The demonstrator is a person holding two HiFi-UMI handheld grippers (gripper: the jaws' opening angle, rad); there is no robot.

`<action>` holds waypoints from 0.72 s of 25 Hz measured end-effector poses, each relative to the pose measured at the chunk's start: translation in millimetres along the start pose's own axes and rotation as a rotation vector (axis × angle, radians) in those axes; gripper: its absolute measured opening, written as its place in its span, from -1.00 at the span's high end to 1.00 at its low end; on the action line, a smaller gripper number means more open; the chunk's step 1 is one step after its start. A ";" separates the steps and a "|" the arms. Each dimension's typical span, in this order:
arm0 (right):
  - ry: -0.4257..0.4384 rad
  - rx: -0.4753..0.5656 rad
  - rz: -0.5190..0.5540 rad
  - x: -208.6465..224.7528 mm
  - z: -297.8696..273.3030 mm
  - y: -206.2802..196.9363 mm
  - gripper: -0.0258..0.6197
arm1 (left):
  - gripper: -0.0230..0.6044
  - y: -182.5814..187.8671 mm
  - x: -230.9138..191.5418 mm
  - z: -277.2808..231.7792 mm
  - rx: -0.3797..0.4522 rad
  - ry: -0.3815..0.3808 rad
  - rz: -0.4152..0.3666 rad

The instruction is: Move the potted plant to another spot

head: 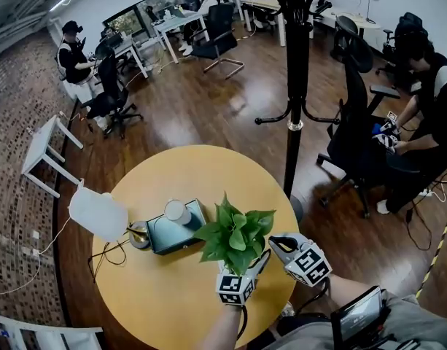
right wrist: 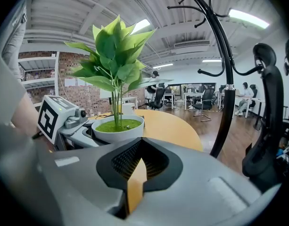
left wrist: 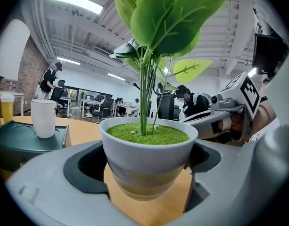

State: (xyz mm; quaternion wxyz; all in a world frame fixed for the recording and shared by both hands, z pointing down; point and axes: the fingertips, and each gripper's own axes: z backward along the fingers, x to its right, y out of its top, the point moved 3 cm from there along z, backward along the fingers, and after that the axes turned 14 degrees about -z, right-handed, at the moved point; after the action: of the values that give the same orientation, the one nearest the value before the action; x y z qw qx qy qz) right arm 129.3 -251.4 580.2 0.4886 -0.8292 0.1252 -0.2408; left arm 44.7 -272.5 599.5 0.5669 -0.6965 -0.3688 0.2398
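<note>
A potted plant point(head: 234, 235) with broad green leaves in a white pot point(left wrist: 149, 149) stands at the near right of the round yellow table point(head: 172, 297). My left gripper point(head: 243, 268) reaches in from the near edge, and its jaws hug both sides of the pot, shut on it. Green moss fills the pot's top. Whether the pot rests on the table or hangs just above it, I cannot tell. My right gripper point(head: 280, 243) hovers just right of the plant, shut, with nothing in it. In the right gripper view the pot point(right wrist: 118, 128) and the left gripper point(right wrist: 64, 119) lie ahead to the left.
A dark green box point(head: 172, 232) with a white cup point(head: 178, 211) on it sits left of the plant, next to a small bowl point(head: 139, 234) and a white lamp point(head: 98, 212). A black coat stand point(head: 296, 86) rises beyond the table. Office chairs and a seated person point(head: 434, 115) are at right.
</note>
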 end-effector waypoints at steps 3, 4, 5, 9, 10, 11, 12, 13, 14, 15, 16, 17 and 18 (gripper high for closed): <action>-0.007 -0.034 -0.013 11.8 -6.6 -13.9 0.90 | -0.69 -14.1 -4.7 -13.9 -0.008 0.001 0.012; -0.009 -0.046 -0.016 15.4 -8.4 -19.0 0.90 | -0.69 -19.2 -6.3 -18.6 -0.010 0.001 0.013; -0.012 -0.058 -0.017 18.7 -10.2 -23.8 0.90 | -0.69 -24.3 -7.8 -22.9 -0.012 0.000 0.014; -0.025 -0.089 -0.016 26.9 -14.4 -34.6 0.90 | -0.69 -40.9 -14.7 -33.9 -0.017 0.000 0.020; -0.026 -0.093 -0.016 28.7 -15.1 -35.9 0.90 | -0.69 -44.5 -15.5 -36.3 -0.020 -0.001 0.018; -0.028 -0.098 -0.015 30.9 -15.7 -37.4 0.90 | -0.69 -48.4 -15.4 -39.0 -0.024 -0.003 0.014; -0.030 -0.102 -0.015 33.3 -15.9 -39.0 0.90 | -0.69 -52.4 -14.7 -41.7 -0.029 -0.006 0.008; -0.032 -0.106 -0.016 35.4 -16.1 -40.6 0.90 | -0.69 -56.4 -14.1 -43.7 -0.034 -0.008 0.006; -0.034 -0.109 -0.017 36.7 -16.6 -41.9 0.90 | -0.69 -60.1 -14.0 -44.9 -0.038 -0.007 0.006; -0.035 -0.112 -0.018 37.3 -17.3 -43.0 0.90 | -0.69 -62.6 -14.2 -45.3 -0.041 -0.007 0.007; -0.035 -0.114 -0.018 37.3 -18.3 -43.7 0.90 | -0.69 -63.8 -14.6 -45.3 -0.042 -0.008 0.006; -0.035 -0.116 -0.019 37.2 -19.2 -44.1 0.90 | -0.69 -64.8 -14.9 -44.9 -0.044 -0.008 0.004; -0.034 -0.118 -0.019 36.7 -20.1 -44.4 0.90 | -0.69 -66.1 -15.2 -44.2 -0.046 -0.008 0.001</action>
State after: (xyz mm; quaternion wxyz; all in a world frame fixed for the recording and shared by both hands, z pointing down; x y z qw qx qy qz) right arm 148.9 -261.0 637.2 0.4387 -0.8617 0.1229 -0.2234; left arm 52.6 -305.9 672.9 0.5492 -0.7086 -0.3759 0.2344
